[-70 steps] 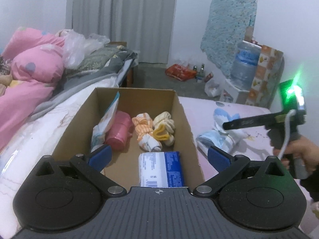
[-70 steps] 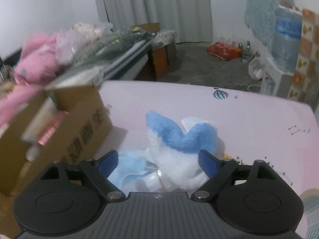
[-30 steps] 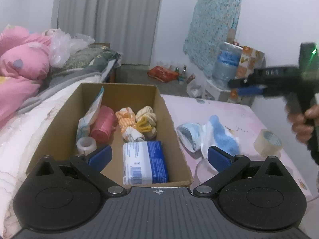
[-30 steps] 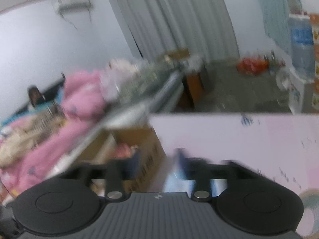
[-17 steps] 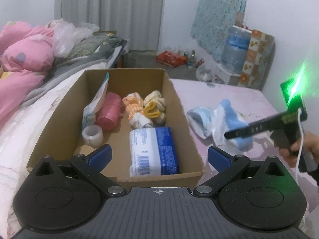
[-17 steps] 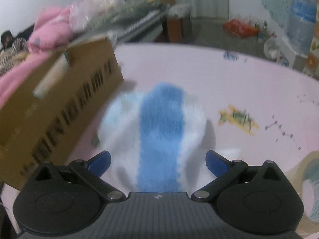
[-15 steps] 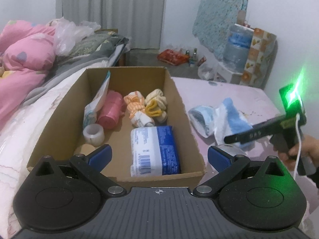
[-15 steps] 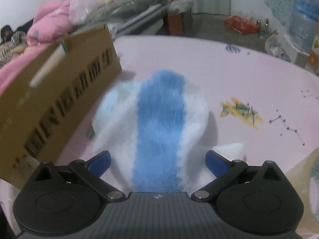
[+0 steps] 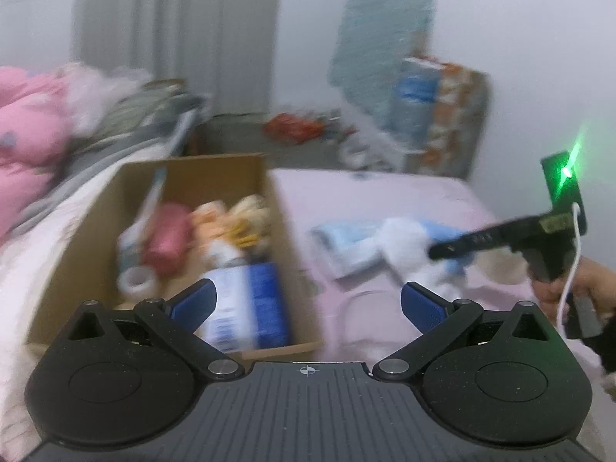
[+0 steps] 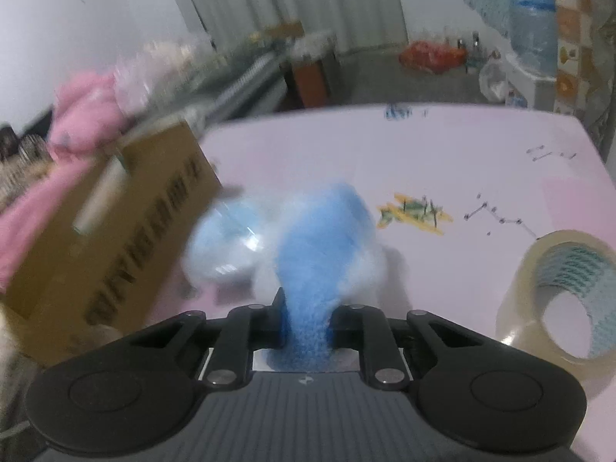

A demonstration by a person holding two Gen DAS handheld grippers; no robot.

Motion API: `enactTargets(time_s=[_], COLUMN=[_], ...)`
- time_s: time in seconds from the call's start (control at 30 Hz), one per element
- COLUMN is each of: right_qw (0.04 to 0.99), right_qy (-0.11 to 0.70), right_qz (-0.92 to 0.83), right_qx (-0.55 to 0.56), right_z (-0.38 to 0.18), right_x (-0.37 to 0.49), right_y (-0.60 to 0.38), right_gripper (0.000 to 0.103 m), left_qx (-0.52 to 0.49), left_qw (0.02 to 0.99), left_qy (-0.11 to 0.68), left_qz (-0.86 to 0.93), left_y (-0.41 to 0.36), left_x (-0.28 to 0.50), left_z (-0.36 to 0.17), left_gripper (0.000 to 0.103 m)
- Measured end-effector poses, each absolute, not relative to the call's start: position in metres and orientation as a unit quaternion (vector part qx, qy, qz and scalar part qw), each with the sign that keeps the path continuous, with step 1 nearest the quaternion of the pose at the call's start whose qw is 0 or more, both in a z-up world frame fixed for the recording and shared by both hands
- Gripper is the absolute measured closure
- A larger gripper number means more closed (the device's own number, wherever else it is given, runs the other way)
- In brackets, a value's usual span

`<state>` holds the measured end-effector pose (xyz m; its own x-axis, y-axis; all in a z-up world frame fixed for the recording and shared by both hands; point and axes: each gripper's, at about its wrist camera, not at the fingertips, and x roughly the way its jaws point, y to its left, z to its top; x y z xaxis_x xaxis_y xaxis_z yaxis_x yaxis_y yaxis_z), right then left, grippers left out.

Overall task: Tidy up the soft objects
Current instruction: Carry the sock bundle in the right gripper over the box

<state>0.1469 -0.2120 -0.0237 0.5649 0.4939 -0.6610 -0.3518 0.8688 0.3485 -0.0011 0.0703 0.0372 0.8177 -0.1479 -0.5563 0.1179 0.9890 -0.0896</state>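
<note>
A fluffy blue-and-white cloth [image 10: 319, 238] lies on the pink sheet beside the cardboard box [image 10: 115, 238]. My right gripper [image 10: 306, 304] is shut on its blue stripe, which is pinched between the two fingers. In the left wrist view the same cloth [image 9: 404, 238] lies right of the box [image 9: 192, 169], with the right gripper [image 9: 435, 252] reaching into it from the right in a person's hand. My left gripper [image 9: 306, 300] hangs open over the box's near right corner and holds nothing. Against the cloth's left side lies a pale blue plastic packet [image 10: 227, 246].
In the box are a pink roll [image 9: 169, 231], bundled socks [image 9: 238, 219], a blue-and-white pack [image 9: 250, 304] and a small tape roll [image 9: 134, 281]. A big clear tape roll [image 10: 558, 292] lies on the sheet at the right. Pink bedding [image 9: 27, 142] is piled at the left.
My right gripper has come down onto the fluffy cloth and its jaws have closed on the blue stripe. The left gripper has barely shifted and stays open.
</note>
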Motion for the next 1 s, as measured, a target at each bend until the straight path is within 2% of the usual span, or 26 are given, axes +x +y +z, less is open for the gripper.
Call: enactTargets(time_s=[0.2,0.37,0.5,0.7,0.87,1.0], right_qw=[0.878,0.845,0.803,0.759,0.749,0.755], right_qy=[0.347,0.326,0.327,0.317,0.341,0.391], right_qz=[0.303,0.405,0.484,0.560,0.561,0.520], right_qx=[0.130,0.125,0.115,0.097,0.088,0.085], right_z=[0.040,0.083,0.107,0.143,0.145,0.116], right_x=[0.105,0.072,0.066,0.077,0.114,0.160], right_y=[-0.224,-0.192,-0.145,-0.063,-0.003,0.030], right_gripper=[0.092,0.092,0.092,0.092,0.092,0.092], left_qx=[-0.039,-0.055,-0.071,-0.107,-0.136,-0.141], left_qw=[0.949,0.945,0.949,0.969,0.970,0.960], left_qy=[0.261,0.235,0.211,0.171,0.181,0.237], left_qz=[-0.170,-0.222,-0.222,-0.143,-0.082,-0.051], left_y=[0.041,0.031,0.047,0.103,0.145,0.163], left_x=[-0.005,-0.013,-0.024,-0.033,-0.007,0.040], left_z=[0.045,0.055,0.068,0.096,0.103,0.084], left_gripper=[0.004,0.004,0.010,0.010,0.010,0.009])
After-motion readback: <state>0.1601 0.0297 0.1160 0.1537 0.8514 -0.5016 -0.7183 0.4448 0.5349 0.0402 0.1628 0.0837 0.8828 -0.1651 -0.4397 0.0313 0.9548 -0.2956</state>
